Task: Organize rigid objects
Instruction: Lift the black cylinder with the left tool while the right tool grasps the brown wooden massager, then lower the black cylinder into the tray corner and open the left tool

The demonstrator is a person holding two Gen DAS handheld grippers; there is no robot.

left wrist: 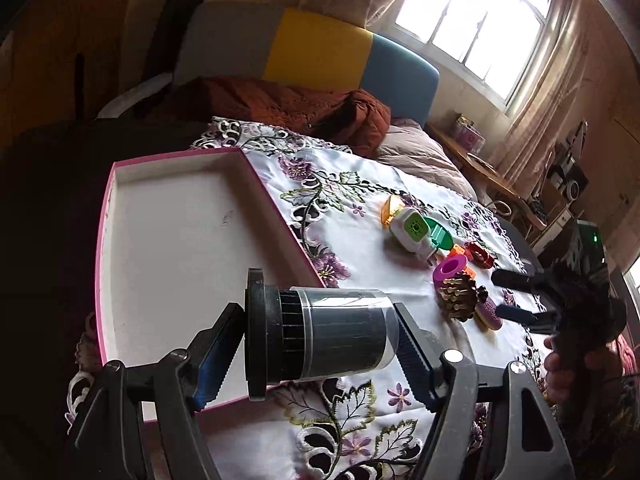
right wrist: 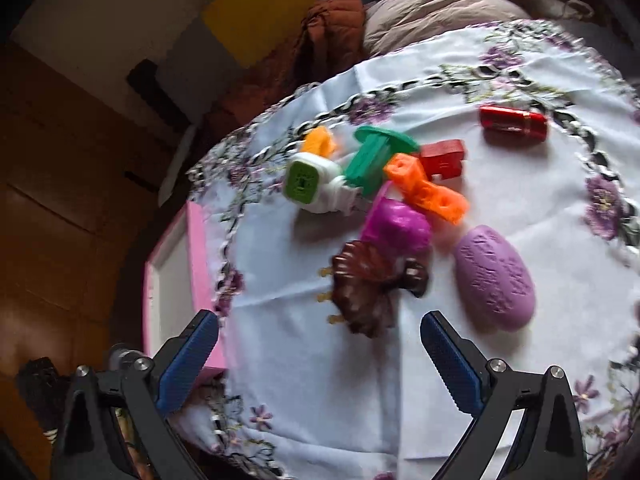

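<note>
The left hand-held gripper [left wrist: 320, 344] was clamped end to end on a dark cylinder [left wrist: 320, 336], one pad against its black flanged cap and the other against its glossy, film-wrapped end, and held it lying sideways over the near corner of the pink-edged tray [left wrist: 180, 240]. The cylinder appeared stiff and probably light; its smooth wrap looked slippery, so the ridged collar beside the cap would likely be the surer place to grip. The tray, which showed no contents in either view, sat on the left of the bench [right wrist: 320, 400], which was covered with a white embroidered cloth. The right hand-held gripper [right wrist: 320, 354] was spread wide with nothing between its blue pads, and hovered just above a brown toothed hair claw [right wrist: 368, 284]. That claw seemed hard but brittle at its prongs and was best taken across its body. Crowded just beyond it lay a magenta spool [right wrist: 396, 228], an orange perforated piece [right wrist: 428, 192], a green spool [right wrist: 376, 156], a white and green plug-like block [right wrist: 312, 180], a red block [right wrist: 444, 156] and a small orange piece [right wrist: 320, 140]; these touching neighbours could be knocked during a grasp. A mauve oval [right wrist: 496, 280] lay just beside the claw, and a red tube [right wrist: 514, 122] well apart. A bed with a rust quilt [left wrist: 280, 104] stood behind the bench.
</note>
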